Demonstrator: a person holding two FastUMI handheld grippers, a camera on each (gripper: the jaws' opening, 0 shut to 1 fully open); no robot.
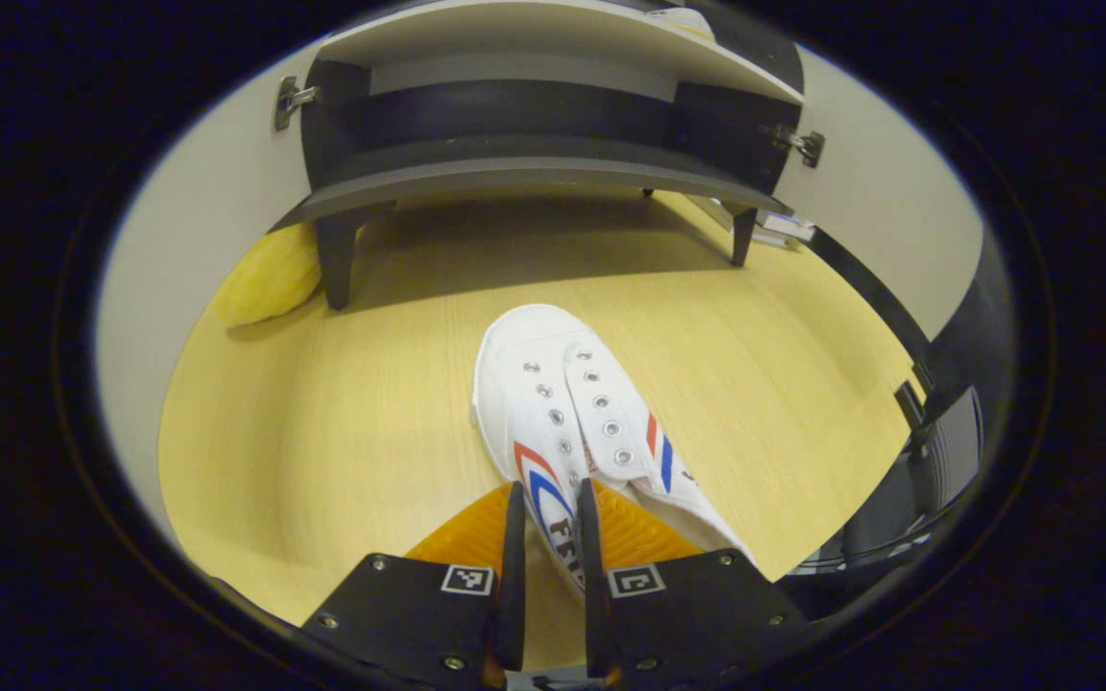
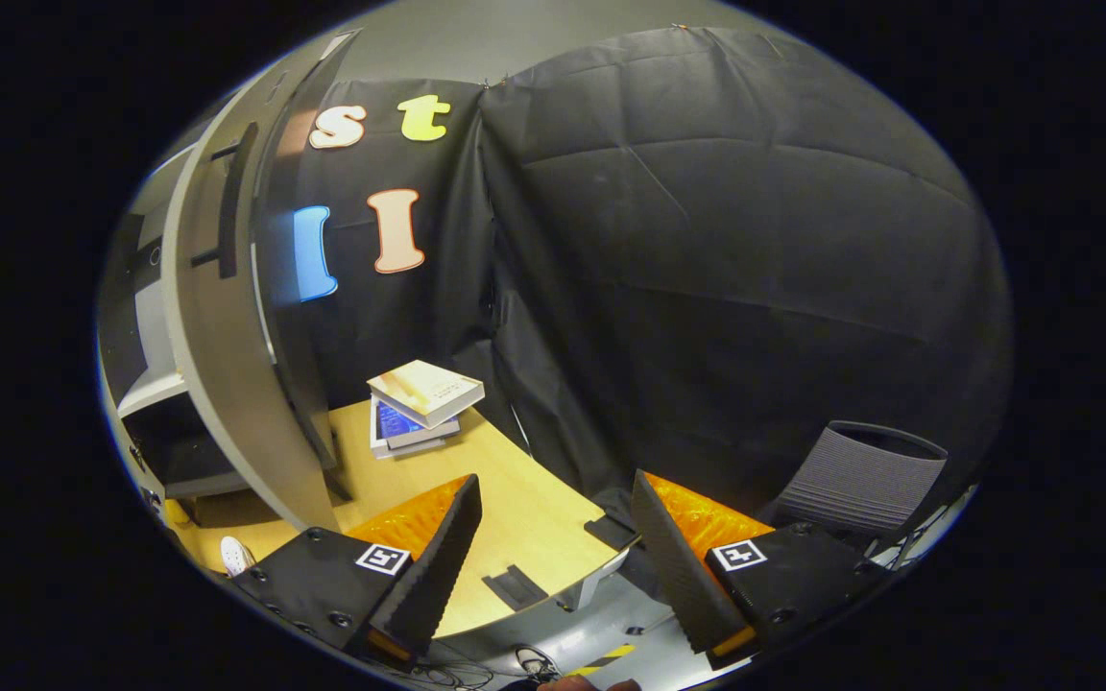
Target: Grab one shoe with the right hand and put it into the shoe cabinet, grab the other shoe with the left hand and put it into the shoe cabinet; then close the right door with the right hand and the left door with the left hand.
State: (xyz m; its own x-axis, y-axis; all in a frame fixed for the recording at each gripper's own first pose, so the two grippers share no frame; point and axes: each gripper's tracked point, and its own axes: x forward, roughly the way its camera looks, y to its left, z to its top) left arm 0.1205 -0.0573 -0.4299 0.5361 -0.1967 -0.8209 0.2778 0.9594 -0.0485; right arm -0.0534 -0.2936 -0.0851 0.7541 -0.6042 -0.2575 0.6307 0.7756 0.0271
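A white canvas shoe [image 1: 567, 403] with red and blue stripes lies on the wooden table [image 1: 342, 422], toe pointing at the shoe cabinet [image 1: 534, 173]. My left gripper [image 1: 550, 494] is shut on the shoe's side wall near its heel end. The cabinet stands on short legs with its dark inside showing and both pale doors swung out, one at the left [image 1: 217, 192] and one at the right [image 1: 879, 221]. In the right gripper view my right gripper [image 2: 555, 480] is open and holds nothing. It hangs over the table's corner beside the open door [image 2: 217, 365].
A soft yellow object [image 1: 265, 278] lies by the cabinet's front left leg. Stacked books [image 2: 423, 403] sit on the table [image 2: 534, 528] behind the door. A grey chair [image 2: 860, 480] stands past the table's edge, with black cloth walls behind it.
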